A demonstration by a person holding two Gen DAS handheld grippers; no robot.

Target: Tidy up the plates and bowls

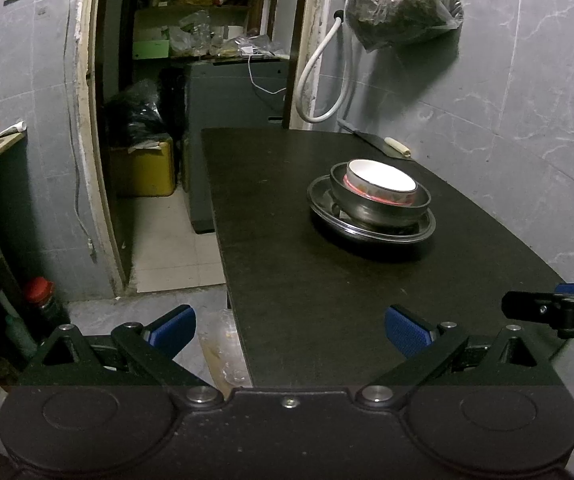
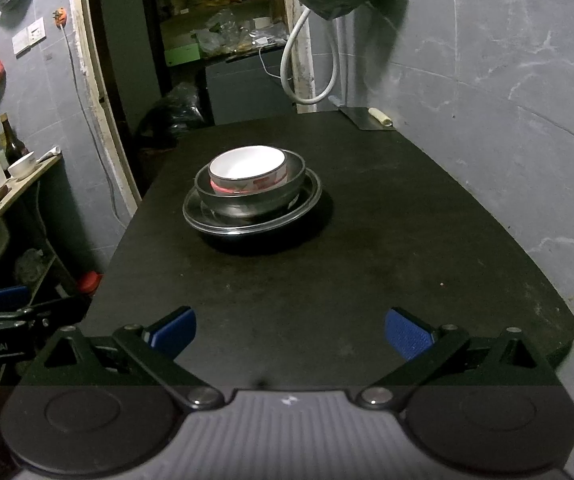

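Left wrist view shows the left tongs (image 1: pixel 290 330) spread wide with nothing between the blue pads (image 1: pixel 173 330), hanging over the near left edge of the dark counter (image 1: pixel 287 272) at the bottom of the frame. To the right of centre a stack sits on the counter: a white bowl (image 1: pixel 381 182) with a red band nests inside a metal bowl (image 1: pixel 375 210), and that rests on a metal plate (image 1: pixel 327 216) with a dark rim beneath. Behind the stack, toward the upper right, a cleaver (image 1: pixel 383 144) with a pale handle lies by the wall. At the right edge the right tongs (image 1: pixel 559 312) poke into view.

From the right wrist view, the right tongs (image 2: pixel 291 330) are likewise spread and hold nothing, low over the near end of the counter (image 2: pixel 367 280). The same stack stands left of centre, well apart from them: white bowl (image 2: pixel 247 166), metal bowl (image 2: pixel 247 204), metal plate (image 2: pixel 311 196). The left tongs (image 2: pixel 3 308) show at the lower left edge.
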